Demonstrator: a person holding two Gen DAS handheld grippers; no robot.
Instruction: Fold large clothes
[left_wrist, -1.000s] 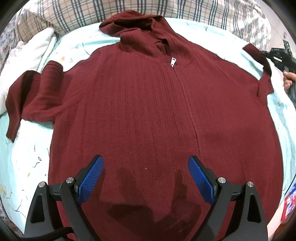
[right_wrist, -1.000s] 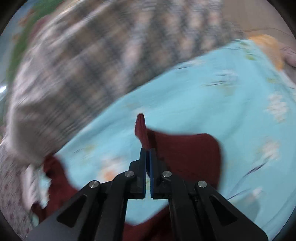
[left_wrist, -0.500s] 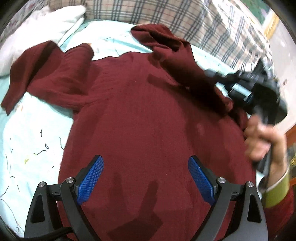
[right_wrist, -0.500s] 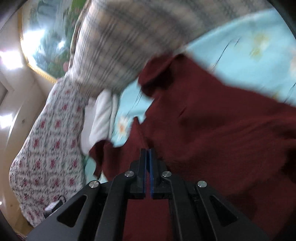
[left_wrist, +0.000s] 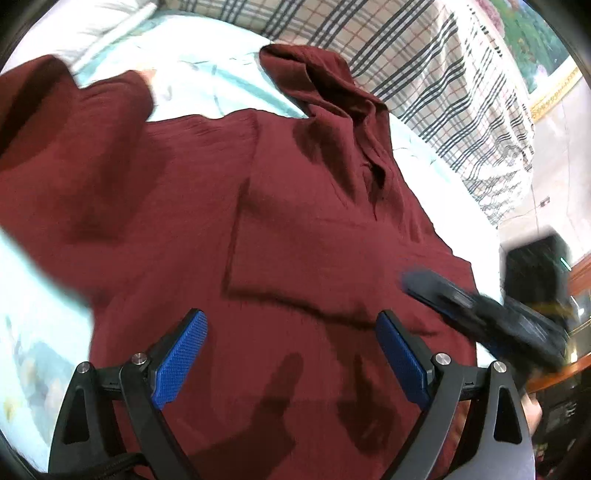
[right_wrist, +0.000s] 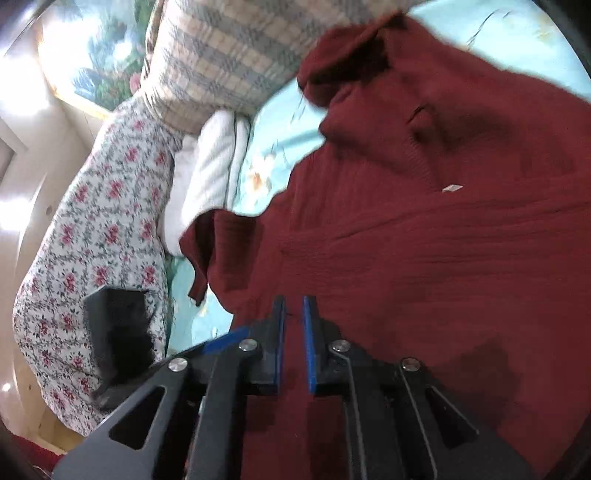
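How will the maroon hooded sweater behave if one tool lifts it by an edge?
Likely floppy: the maroon hooded sweater already lies creased, with one sleeve folded flat across its front. Probably drapes and sags rather than holding shape, judging by its slumped hood. The ribbed knit looks grippy, so slipping seems unlikely.

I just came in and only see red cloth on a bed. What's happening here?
A person with tongs in each hand is folding a dark red hooded sweater spread on a light blue bedsheet. One sleeve now lies folded across the body. The right tongs have just been opening, nothing clearly pinched between them. The left tongs hover wide open above the hem.
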